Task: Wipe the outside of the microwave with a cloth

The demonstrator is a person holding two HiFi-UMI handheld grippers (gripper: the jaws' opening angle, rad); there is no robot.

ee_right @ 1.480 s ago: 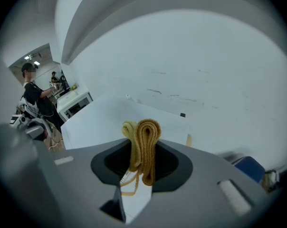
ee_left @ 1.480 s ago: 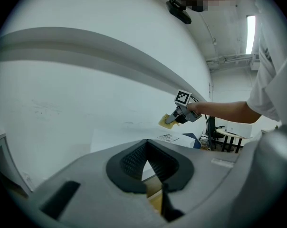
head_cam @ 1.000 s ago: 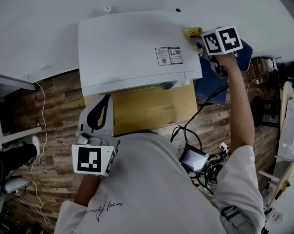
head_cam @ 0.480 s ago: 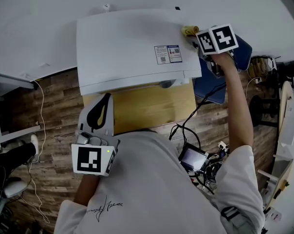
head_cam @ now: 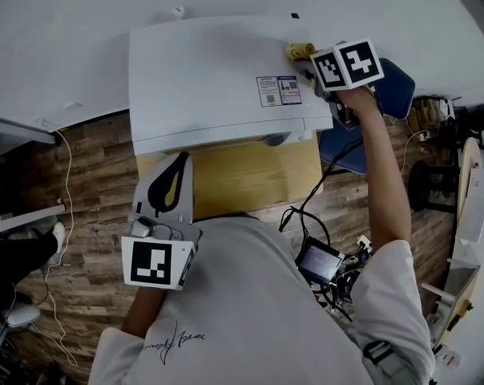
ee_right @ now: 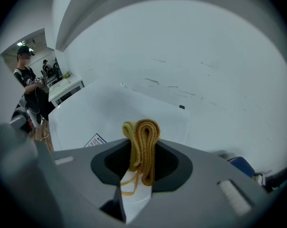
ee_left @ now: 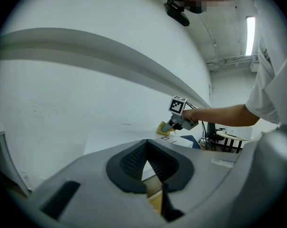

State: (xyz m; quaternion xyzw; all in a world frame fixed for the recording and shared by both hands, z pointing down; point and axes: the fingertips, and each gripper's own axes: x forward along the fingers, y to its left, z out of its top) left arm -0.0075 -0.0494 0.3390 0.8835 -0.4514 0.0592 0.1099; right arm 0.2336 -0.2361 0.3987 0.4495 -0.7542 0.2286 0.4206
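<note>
The white microwave (head_cam: 218, 79) stands against the wall, and I see its top from above. A folded yellow cloth (head_cam: 300, 51) rests on the top's back right corner, with my right gripper (head_cam: 308, 61) shut on it. In the right gripper view the cloth (ee_right: 143, 144) stands bunched between the jaws of that gripper (ee_right: 141, 163), over the microwave top (ee_right: 110, 118). My left gripper (head_cam: 178, 167) hangs shut and empty in front of the microwave, over the wooden stand. The left gripper view shows its jaws (ee_left: 146, 148) closed, with the cloth (ee_left: 163, 128) far off.
A wooden stand (head_cam: 250, 175) carries the microwave. A blue chair (head_cam: 358, 135) sits at the right, with cables and a small screen device (head_cam: 318, 261) on the plank floor. A white cabinet (head_cam: 10, 175) is at the left. Another person (ee_right: 27, 80) stands far off.
My right gripper has slid the cloth leftward along the back right of the microwave top. The left gripper has hardly moved.
</note>
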